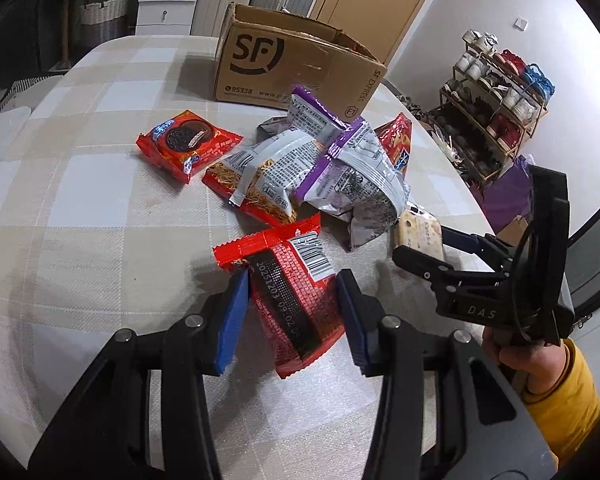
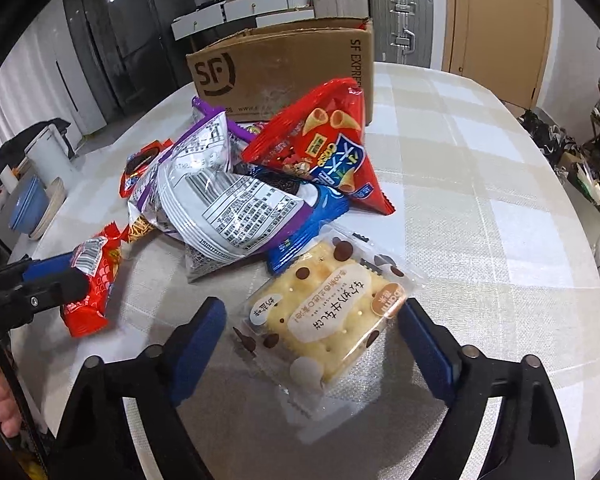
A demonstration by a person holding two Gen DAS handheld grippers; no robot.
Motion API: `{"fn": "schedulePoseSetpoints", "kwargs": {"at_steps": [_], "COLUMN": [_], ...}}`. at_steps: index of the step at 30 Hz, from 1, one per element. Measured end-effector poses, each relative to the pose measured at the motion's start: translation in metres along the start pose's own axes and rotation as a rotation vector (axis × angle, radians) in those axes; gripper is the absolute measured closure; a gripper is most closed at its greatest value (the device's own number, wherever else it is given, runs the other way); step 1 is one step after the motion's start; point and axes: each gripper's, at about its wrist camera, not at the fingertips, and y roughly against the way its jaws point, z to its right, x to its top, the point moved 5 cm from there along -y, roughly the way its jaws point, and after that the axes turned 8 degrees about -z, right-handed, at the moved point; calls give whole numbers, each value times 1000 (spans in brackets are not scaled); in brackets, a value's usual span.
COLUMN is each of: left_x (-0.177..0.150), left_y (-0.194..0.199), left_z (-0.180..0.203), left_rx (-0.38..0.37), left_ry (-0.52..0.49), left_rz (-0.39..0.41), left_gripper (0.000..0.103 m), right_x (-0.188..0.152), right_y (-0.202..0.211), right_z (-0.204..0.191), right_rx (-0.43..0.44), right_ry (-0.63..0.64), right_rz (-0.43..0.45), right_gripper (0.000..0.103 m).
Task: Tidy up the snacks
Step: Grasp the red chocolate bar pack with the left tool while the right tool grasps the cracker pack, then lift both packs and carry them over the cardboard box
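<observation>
My left gripper (image 1: 294, 316) is shut on a red snack packet (image 1: 296, 280) with a barcode, its blue pads pressing both sides; from the right wrist view the same gripper (image 2: 52, 276) holds that red packet (image 2: 92, 280) at the left. My right gripper (image 2: 314, 344) stands open astride a clear-wrapped cracker packet (image 2: 328, 312) lying on the table, with a gap at the left pad (image 2: 200, 340). The left wrist view also shows this right gripper (image 1: 428, 244) at the cracker packet (image 1: 418, 232). Behind lies a pile: purple-and-white bags (image 1: 352, 176), a red cone-snack bag (image 2: 324, 148), a blue packet (image 2: 312, 216).
An open SF cardboard box (image 1: 292, 68) stands behind the pile on the checked tablecloth (image 1: 80, 200). A red Oreo packet (image 1: 188, 144) and a red stick-snack packet (image 1: 252, 196) lie left of the pile. A shoe rack (image 1: 496, 108) stands beyond the table's right edge.
</observation>
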Motion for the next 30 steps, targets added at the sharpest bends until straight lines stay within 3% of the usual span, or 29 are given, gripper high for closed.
{"fn": "schedulePoseSetpoints", "kwargs": {"at_steps": [7, 12, 14, 17, 21, 30], "left_x": [-2, -5, -6, -7, -7, -9], "left_y": [3, 8, 10, 13, 12, 11], "left_z": [3, 6, 7, 9, 10, 5], "left_rx": [-3, 2, 5, 5, 4, 0], "left_ry": [-1, -9, -10, -14, -18, -13], "left_rz": [7, 13, 16, 18, 16, 11], "left_gripper": [61, 61, 61, 61, 61, 61], "right_x": [-7, -9, -10, -9, -5, 15], "right_y": [8, 14, 15, 15, 13, 0], "right_z": [5, 15, 19, 20, 20, 8], "right_rx": [21, 58, 78, 81, 64, -11], "right_ry": [-18, -62, -79, -87, -113, -118], "right_rz": [14, 30, 28, 20, 5, -20], "right_gripper": [34, 51, 52, 52, 36, 31]}}
